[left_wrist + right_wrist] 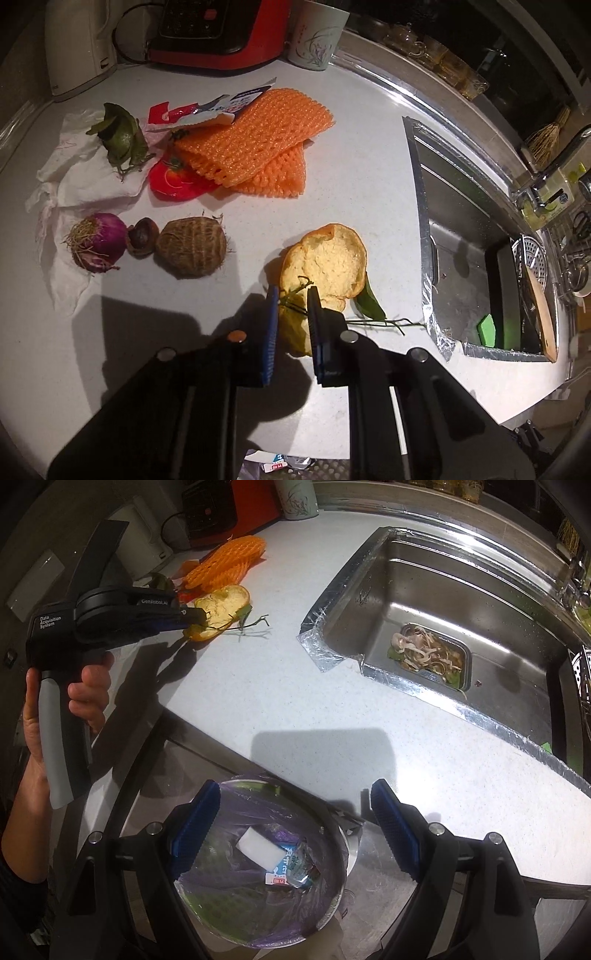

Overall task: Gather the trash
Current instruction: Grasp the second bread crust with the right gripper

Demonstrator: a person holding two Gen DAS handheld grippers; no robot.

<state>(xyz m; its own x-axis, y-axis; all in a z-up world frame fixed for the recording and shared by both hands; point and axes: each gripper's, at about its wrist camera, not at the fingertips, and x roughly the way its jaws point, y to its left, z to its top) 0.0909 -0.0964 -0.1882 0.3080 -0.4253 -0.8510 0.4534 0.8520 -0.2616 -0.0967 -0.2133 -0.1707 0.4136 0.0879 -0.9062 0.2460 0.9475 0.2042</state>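
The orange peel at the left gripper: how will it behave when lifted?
The orange peel looks thin and hollow, so probably light. The left gripper pinches only its edge, so it may sag or tear. Its leafy twig will likely dangle.

Both grippers are black with ridged blue finger pads (195,823) and round silver screws (349,336). The left gripper (197,618) has a grey-backed handle (51,746) and white "GenRobot.AI" lettering behind its jaws.

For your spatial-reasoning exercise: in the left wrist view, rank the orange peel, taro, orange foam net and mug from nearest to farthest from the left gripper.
1. Orange peel, at the left gripper
2. Taro, left
3. Orange foam net, mid-counter
4. Mug, back edge
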